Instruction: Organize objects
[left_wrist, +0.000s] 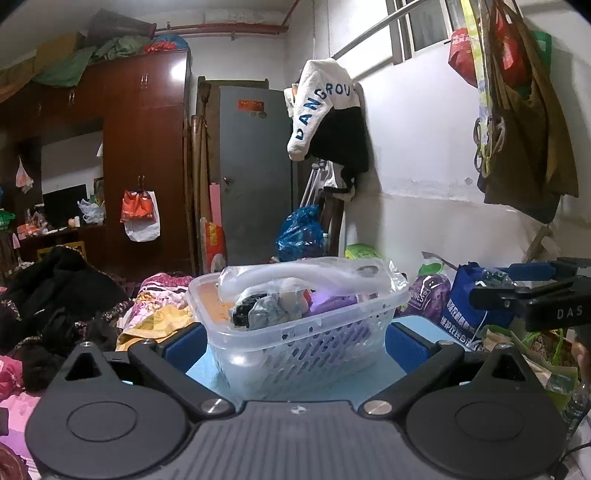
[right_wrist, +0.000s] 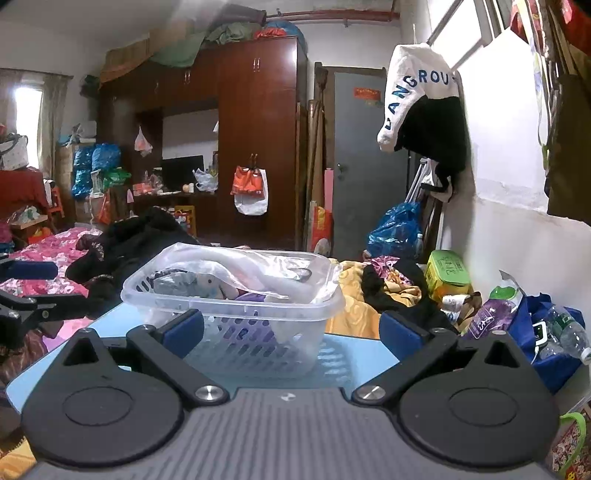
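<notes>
1. On the blue table (right_wrist: 354, 354), just beyond both our tools, stands the clear basket (left_wrist: 295, 325), already holding bundled things
2. We hold the left gripper (left_wrist: 295, 334) and right gripper (right_wrist: 291, 325) with jaws spread, pinching nothing
3. We should likely grip the rim squarely, avoiding the loose plastic bag (right_wrist: 236, 264)
4. Far right, a hanging white garment (left_wrist: 321, 107) reads "DANGROU"

Cluttered home bedroom: wardrobe (right_wrist: 255, 122), bedding (right_wrist: 48, 254), clothes (left_wrist: 328, 114) hung on wall.
</notes>
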